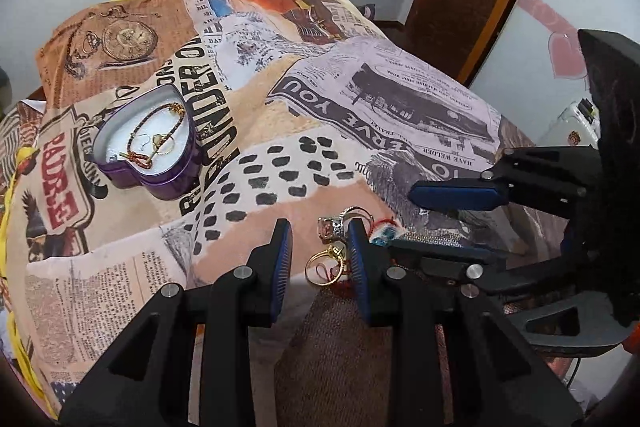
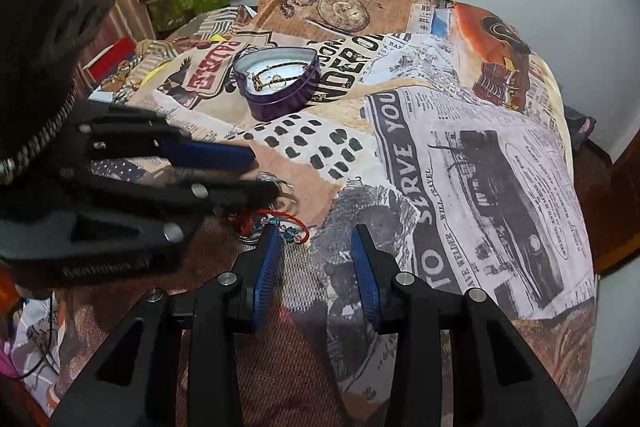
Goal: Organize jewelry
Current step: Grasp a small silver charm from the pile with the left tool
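Both my grippers hang low over a printed newspaper-collage cloth (image 1: 360,115). Left gripper (image 1: 320,247): jaws parted, nothing pinched, pads not pressing; a gold ring (image 1: 326,265) lies on the cloth in the gap, close against the right-side pad. Just beyond it sit a silver ring (image 1: 334,227) and a red cord bracelet with blue beads (image 2: 286,225). Right gripper (image 2: 316,251): jaws released, bare cloth between them; the bracelet touches its left-side fingertip. Rings and bracelet form 1 small pile between the 2 grippers. Farther back, well apart, a purple heart-shaped tin (image 1: 152,151), lid off, white-lined, holds a beaded chain (image 1: 160,131) and small gold pieces.
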Motion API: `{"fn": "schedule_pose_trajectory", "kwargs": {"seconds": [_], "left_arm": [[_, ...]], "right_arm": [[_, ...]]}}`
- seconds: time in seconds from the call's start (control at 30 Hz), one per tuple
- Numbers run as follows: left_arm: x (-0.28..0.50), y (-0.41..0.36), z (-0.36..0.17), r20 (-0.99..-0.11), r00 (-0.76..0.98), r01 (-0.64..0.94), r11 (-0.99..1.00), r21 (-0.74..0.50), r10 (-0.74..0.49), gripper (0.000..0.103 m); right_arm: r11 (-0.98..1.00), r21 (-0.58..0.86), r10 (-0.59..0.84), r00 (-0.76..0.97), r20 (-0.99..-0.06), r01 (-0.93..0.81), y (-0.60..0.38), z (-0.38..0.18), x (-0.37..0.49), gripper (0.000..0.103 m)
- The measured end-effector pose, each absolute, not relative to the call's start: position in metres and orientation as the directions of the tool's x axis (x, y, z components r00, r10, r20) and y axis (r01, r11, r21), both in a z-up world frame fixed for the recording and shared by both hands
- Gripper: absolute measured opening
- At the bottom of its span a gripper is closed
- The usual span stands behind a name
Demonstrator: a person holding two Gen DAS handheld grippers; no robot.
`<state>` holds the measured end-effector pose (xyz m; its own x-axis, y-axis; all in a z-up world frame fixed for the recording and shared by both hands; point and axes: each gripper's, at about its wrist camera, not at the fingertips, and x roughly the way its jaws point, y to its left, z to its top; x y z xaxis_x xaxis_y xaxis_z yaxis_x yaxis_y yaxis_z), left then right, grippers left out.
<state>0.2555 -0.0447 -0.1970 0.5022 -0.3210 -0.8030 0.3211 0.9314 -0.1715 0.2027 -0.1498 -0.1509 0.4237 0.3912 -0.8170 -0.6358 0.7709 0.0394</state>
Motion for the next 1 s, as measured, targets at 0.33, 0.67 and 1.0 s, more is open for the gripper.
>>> {"fn": "schedule_pose_trajectory", "kwargs": {"seconds": [0.33, 0.67, 1.0], "left_arm": [[0.268, -0.044, -0.201, -0.805, 0.478, 0.330, 0.921, -0.206, -0.352, 0.013], [0.255, -0.016, -0.178, -0.752, 0.572, 0.274, 0.940, -0.203, -0.329, 0.011], [0.232, 0.007, -0.187, -0.770, 0.573, 0.241, 0.956, -0.169, -0.281, 0.011]], "right_arm": [[0.741, 0.069, 0.431, 0.394, -0.812, -0.667, -0.147, -0.155, 0.209, 0.034], [0.737, 0.078, 0.436, 0.385, -0.813, -0.671, -0.144, -0.151, 0.213, 0.034], [0.713, 0.077, 0.442, 0.361, -0.821, -0.697, -0.135, -0.147, 0.221, 0.034]]}}
